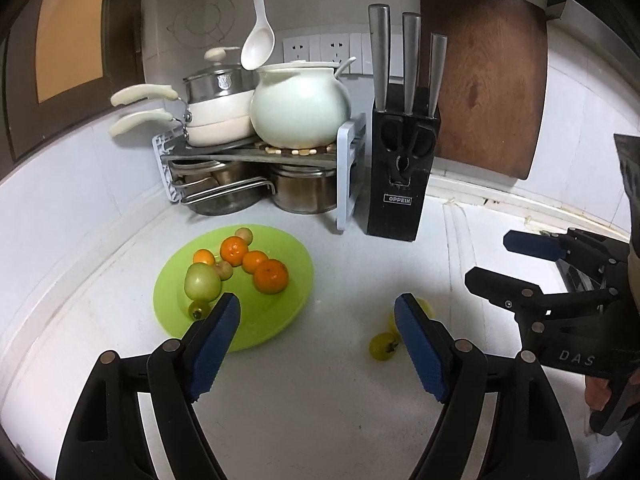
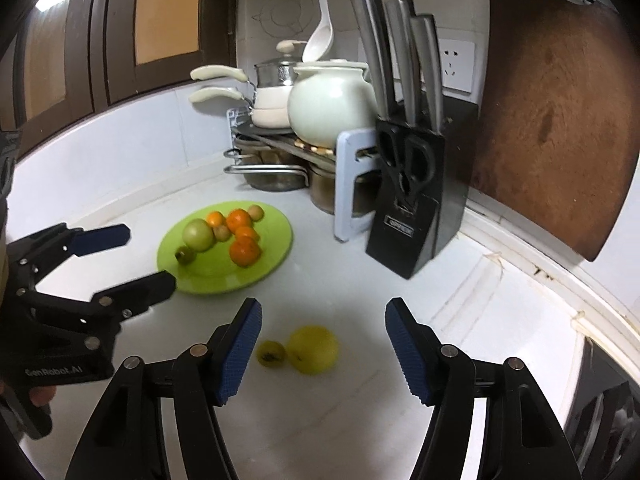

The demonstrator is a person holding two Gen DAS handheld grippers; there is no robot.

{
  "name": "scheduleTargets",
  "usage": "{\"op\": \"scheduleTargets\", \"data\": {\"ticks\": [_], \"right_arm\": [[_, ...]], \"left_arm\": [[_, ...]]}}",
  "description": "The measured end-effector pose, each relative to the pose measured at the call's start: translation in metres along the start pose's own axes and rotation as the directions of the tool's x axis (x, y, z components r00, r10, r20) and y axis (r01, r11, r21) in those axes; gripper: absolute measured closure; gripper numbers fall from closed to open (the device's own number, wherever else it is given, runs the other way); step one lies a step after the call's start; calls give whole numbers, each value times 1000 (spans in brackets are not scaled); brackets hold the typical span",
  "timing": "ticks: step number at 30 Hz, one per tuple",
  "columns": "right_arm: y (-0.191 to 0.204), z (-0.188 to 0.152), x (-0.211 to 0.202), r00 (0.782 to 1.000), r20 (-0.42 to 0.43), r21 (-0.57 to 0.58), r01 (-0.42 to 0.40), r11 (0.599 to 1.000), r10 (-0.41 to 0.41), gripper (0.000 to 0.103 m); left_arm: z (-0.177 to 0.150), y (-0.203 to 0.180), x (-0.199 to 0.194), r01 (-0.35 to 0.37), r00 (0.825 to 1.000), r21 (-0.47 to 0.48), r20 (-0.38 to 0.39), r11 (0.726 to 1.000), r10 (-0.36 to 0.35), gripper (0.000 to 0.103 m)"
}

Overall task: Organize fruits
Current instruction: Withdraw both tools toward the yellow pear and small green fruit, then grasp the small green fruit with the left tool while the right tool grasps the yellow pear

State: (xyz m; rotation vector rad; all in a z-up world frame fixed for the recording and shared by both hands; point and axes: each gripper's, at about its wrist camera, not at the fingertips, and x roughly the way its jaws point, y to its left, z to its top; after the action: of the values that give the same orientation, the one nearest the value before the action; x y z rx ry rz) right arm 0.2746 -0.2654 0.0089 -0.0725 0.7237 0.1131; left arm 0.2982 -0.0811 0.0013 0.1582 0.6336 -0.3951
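1. The white worktop point(image 2: 340, 420) fills both views, with a dark wooden cutting board point(image 2: 560, 112) leaning on the wall at the far right.
2. In the far corner a rack carries a white lidded pot point(image 2: 330, 100) and stacked pans; a black knife block point(image 2: 408, 196) stands just right of it.
3. A lime-green plate point(image 2: 272, 252) lies left of centre, holding four oranges point(image 2: 245, 251), a green apple point(image 2: 198, 234) and a few smaller fruits.
4. The left gripper point(image 1: 318, 320) hovers at the plate's near right edge, fingers spread with nothing between them.
5. The right gripper point(image 2: 324, 328) hangs over the loose fruit, fingers spread and clamping nothing.
6. A yellow fruit point(image 2: 314, 349) rests on the bare worktop, near the plate's right, ahead of the right gripper's open gap.
7. A small yellow-green fruit point(image 2: 271, 353) sits just beside it, on its left.
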Motion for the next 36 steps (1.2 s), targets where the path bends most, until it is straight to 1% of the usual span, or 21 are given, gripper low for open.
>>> {"op": "scheduleTargets", "data": {"ticks": [3,8,11,15,21,28,32,36], "right_arm": [[-9,-6,6,1000,-19,7,4,1000,-4,38],[-20,-18,14,999,-42,28,10,1000,-9,38],[-23,-24,20,998,-67,27,5,1000,-3,38],[-25,-30,26,996,-86,13,8,1000,-6,38],[-27,-41,39,991,-135,41,0,999,5,38],[-30,-51,54,981,-193,77,-2,997,17,38],[-30,-53,58,978,-207,87,-1,996,19,38],[-29,-52,62,977,-213,93,-11,996,31,38]], "left_arm": [[-5,-6,4,8,1000,18,3,1000,-8,24],[-13,-20,19,22,1000,77,-12,997,-21,24],[-19,-25,32,41,999,98,-36,994,-38,25],[-27,-32,48,76,995,133,-74,988,-66,31],[-37,-41,71,135,984,170,-137,976,-112,41],[-41,-44,92,206,965,161,-197,965,-173,55],[-42,-45,100,227,958,164,-215,960,-190,63],[-42,-46,104,243,952,155,-226,958,-206,68]]}}
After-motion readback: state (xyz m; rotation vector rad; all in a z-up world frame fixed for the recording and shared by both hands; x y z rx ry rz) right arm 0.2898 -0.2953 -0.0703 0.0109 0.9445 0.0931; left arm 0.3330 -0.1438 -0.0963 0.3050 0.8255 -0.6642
